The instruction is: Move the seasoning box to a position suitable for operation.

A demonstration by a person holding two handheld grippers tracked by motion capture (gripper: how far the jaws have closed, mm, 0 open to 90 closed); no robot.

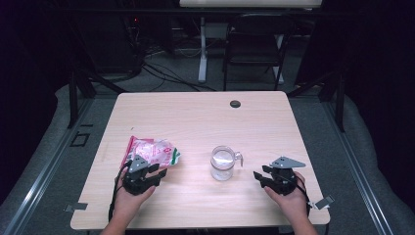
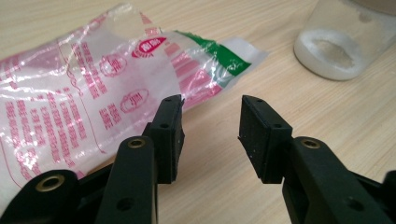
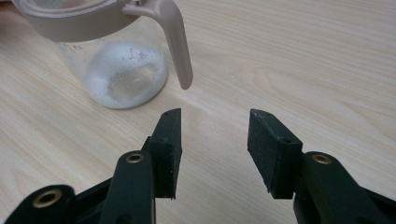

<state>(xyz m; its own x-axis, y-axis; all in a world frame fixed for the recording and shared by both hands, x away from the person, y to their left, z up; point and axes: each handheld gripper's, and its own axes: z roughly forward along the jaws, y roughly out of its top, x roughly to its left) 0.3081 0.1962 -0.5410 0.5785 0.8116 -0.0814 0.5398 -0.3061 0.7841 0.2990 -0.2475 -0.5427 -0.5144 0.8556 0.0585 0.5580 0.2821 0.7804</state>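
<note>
Both claws gape empty: left claw (image 2: 211,122) at bag (image 2: 88,88) edge, right claw (image 3: 215,135) near jar (image 3: 116,56).

Left tongs (image 1: 157,172) touching plastic bag (image 1: 152,151), jug (image 1: 224,163) between, right tongs (image 1: 260,176) apart.

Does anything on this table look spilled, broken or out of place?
Nothing stands out. The crinkled plastic bag lies flat on the table, and the clear jug stands upright with white powder settled inside, none spilled around it.

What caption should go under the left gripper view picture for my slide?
Open left gripper hovers beside a crinkly pink-printed plastic bag on the wooden table, a clear jar nearby.
</note>
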